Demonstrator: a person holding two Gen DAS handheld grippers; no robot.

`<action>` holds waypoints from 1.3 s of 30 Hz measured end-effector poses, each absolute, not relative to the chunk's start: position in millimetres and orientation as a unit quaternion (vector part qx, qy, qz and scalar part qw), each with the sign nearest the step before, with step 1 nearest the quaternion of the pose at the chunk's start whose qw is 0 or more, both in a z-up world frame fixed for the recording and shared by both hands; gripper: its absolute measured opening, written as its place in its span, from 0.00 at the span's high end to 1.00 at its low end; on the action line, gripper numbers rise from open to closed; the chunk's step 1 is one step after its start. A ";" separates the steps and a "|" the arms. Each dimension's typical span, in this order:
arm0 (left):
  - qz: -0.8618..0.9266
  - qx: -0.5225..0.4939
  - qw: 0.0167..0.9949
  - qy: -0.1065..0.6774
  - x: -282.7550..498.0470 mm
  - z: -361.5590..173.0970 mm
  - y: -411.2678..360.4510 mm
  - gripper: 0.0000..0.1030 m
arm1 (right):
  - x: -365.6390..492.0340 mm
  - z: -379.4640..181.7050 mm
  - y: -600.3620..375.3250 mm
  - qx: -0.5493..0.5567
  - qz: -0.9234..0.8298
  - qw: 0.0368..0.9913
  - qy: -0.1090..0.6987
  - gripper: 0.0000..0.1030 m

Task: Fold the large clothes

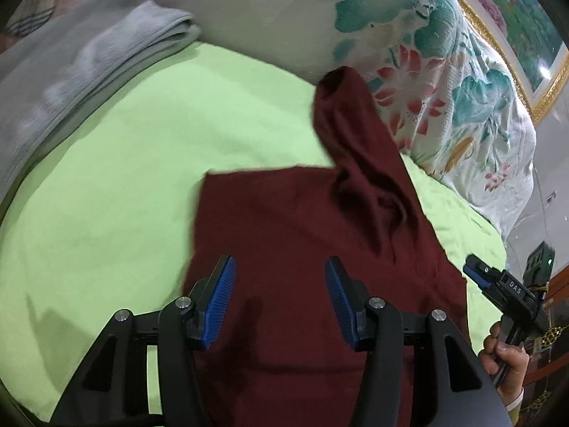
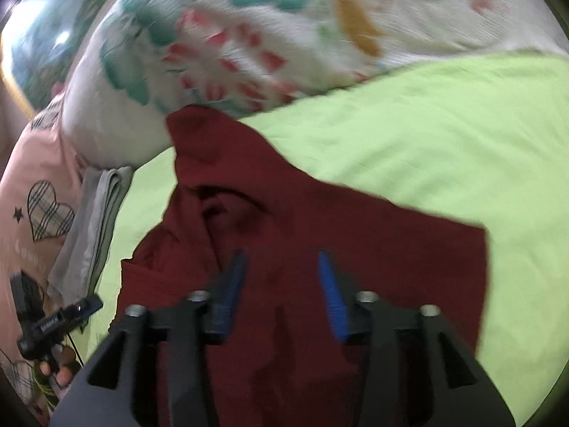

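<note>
Both hand-held grippers, left (image 1: 281, 299) and right (image 2: 282, 293), open, empty above maroon garment (image 1: 302, 220); sleeve sticks out far, unfolded.

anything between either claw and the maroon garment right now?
Nothing visible. The left claw and right claw both stand open just above the maroon garment, with only bare cloth between and below their pads. The folded grey cloth and floral pillow lie off to the sides.
</note>
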State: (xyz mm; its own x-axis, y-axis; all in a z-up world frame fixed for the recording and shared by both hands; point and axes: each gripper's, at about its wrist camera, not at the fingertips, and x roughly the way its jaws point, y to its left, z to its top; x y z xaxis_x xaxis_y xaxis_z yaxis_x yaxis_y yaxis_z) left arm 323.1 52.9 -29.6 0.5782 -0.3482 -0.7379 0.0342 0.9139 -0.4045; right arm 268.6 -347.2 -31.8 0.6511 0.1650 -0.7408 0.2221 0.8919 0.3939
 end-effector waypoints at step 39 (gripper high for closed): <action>-0.251 -0.060 0.890 0.377 479.5 11.3 -66.8 0.99 | 399.1 7.0 -363.1 0.150 0.027 0.912 0.381 0.96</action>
